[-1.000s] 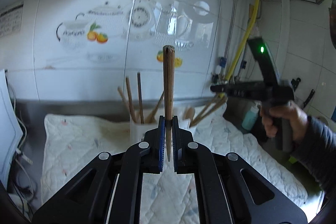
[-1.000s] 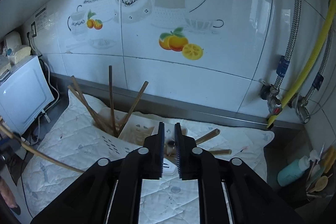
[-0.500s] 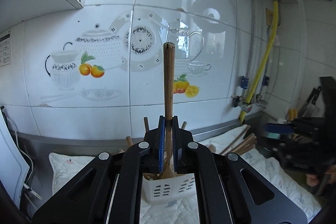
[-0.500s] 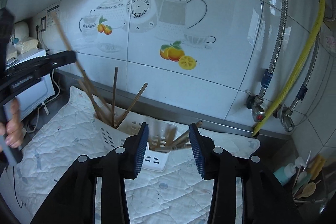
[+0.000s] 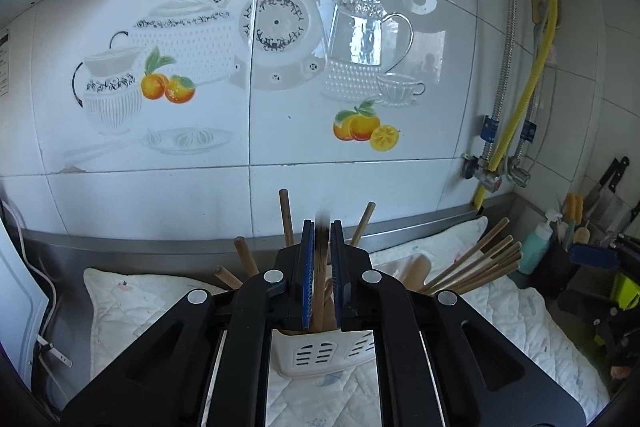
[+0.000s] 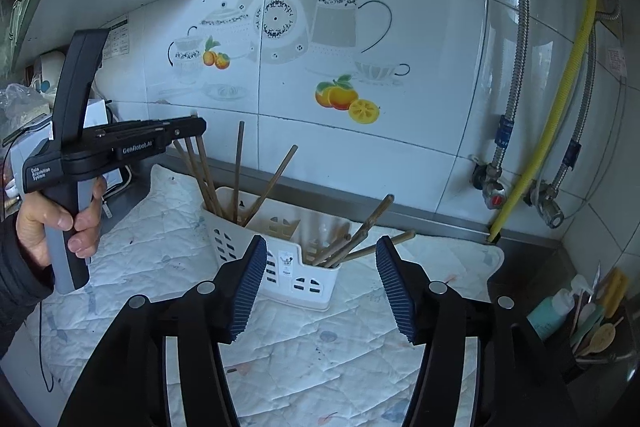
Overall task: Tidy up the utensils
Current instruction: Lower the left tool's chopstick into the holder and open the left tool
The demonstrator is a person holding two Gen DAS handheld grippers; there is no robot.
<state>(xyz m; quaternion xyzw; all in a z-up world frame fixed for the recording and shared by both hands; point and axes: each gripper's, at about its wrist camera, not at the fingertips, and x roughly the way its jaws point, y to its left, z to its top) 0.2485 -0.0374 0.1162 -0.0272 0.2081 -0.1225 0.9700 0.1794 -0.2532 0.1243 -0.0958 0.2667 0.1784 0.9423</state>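
A white slotted plastic utensil caddy (image 6: 280, 263) is set on the white quilted mat (image 6: 168, 227), near its back edge; brown wooden chopsticks (image 6: 352, 239) are stood in its right compartment.

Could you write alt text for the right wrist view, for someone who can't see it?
An open right gripper faces a white utensil holder of wooden chopsticks on a quilted mat; at left, a hand holds the left gripper over it.
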